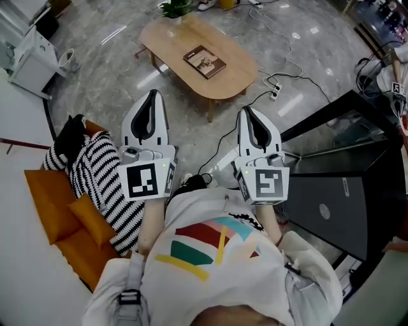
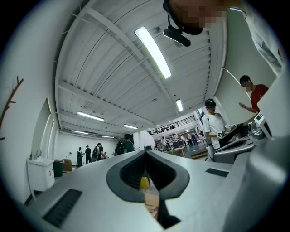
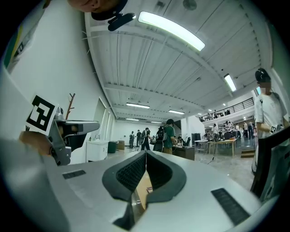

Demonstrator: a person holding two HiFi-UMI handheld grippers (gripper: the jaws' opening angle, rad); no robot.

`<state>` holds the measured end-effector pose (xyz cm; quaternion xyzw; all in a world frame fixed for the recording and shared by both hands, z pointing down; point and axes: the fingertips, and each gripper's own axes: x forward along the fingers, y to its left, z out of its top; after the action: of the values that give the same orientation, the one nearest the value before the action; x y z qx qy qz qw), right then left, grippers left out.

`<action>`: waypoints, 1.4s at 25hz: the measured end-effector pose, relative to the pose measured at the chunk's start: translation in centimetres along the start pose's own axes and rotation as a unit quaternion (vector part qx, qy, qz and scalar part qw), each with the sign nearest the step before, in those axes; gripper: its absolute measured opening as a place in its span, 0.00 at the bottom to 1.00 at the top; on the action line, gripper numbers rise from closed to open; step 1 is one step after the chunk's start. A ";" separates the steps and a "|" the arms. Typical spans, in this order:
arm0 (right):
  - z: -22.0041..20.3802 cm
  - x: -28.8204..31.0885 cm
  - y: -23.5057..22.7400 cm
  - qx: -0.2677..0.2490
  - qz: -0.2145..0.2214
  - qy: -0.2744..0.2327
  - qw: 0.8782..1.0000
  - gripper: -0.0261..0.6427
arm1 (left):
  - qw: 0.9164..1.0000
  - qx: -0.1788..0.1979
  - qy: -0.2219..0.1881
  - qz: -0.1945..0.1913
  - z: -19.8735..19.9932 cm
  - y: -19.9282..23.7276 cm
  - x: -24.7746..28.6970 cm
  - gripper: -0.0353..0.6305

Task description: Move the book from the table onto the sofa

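Observation:
A brown book (image 1: 204,62) lies flat on the oval wooden table (image 1: 236,76) ahead of me, near its middle. Both grippers hover side by side well short of the table, at chest height. My left gripper (image 1: 152,93) is shut with its tips together and nothing between them. My right gripper (image 1: 245,111) is shut too, equally bare. In the left gripper view the joined jaws (image 2: 146,152) frame a sliver of the table. A slice of the tabletop also shows through the right gripper (image 3: 146,153) in its own view. The orange sofa (image 1: 48,204) sits at my lower left.
A black-and-white striped cushion (image 1: 105,181) and an orange pillow (image 1: 92,219) lie on the sofa. A plant (image 1: 175,7) stands at the table's far end. Cables and a power strip (image 1: 275,92) trail over the marble floor. A dark cabinet (image 1: 331,204) stands to my right. People stand farther off in the hall.

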<state>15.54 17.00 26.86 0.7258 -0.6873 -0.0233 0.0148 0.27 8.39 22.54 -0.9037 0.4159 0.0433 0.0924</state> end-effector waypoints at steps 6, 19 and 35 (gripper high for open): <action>-0.7 0.2 1.6 0.012 0.043 0.013 0.999 0.06 | 1.000 -0.002 -0.013 0.025 0.3 1.6 -2.0 0.06; -5.1 1.9 1.6 0.028 0.052 0.080 0.995 0.06 | 1.000 -0.014 0.015 0.021 -4.1 4.0 1.4 0.06; -7.1 17.7 -1.5 -0.003 0.049 0.122 0.991 0.06 | 0.995 -0.086 0.028 0.031 -12.6 11.8 14.9 0.06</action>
<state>18.39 -0.66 33.65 0.6887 -0.7150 0.0639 0.1019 1.05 -12.77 30.99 -0.8957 0.4410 0.0559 0.0014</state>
